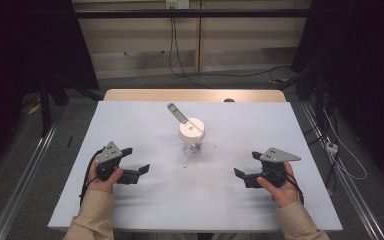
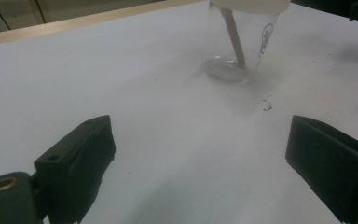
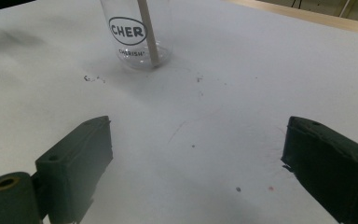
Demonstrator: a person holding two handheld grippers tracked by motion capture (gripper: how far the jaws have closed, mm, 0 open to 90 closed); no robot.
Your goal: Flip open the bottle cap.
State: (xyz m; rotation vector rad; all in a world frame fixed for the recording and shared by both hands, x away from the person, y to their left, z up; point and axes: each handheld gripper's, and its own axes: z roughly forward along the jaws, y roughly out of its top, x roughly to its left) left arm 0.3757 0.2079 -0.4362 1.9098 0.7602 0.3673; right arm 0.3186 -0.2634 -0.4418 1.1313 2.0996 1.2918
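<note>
A clear plastic cup with a cream lid stands upright near the middle of the white table. A flat stick pokes through the lid and leans to the far left. My left gripper rests low at the near left, jaws open and empty, pointing toward the cup. At the near right my right gripper mirrors it, open with nothing between the jaws. The cup bears a black printed logo, and the stick reaches its bottom.
Small dark specks lie on the table in front of the cup. The wooden tabletop edge shows at the far side. Cables run over the floor to the right of the table.
</note>
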